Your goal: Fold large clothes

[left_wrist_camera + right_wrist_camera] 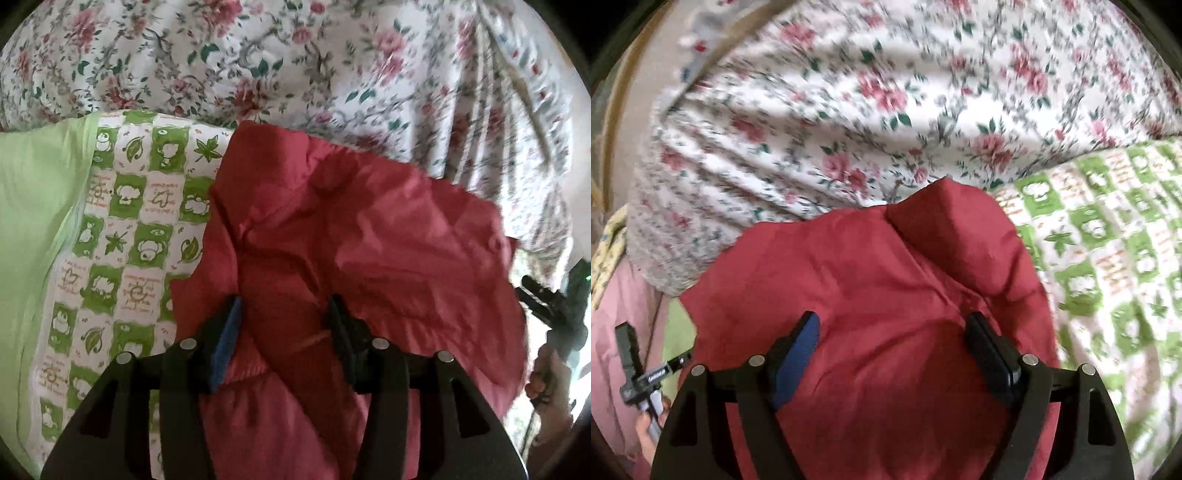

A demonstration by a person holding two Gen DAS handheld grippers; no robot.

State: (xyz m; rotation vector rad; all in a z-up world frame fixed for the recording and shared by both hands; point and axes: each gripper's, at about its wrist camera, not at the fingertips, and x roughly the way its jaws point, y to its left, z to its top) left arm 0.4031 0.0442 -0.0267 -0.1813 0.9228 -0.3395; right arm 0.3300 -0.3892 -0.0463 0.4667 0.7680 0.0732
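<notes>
A red padded garment lies crumpled on a bed. My left gripper is open, its fingers either side of a raised fold of the garment with a clear gap to both pads. In the right wrist view the same red garment fills the lower middle, and my right gripper is open just above its surface, holding nothing. The right gripper also shows at the right edge of the left wrist view, and the left gripper shows at the lower left of the right wrist view.
A green-and-white checked quilt lies under and left of the garment, also shown in the right wrist view. A plain light green cloth is at far left. A floral sheet covers the bed behind. Pink fabric is at lower left.
</notes>
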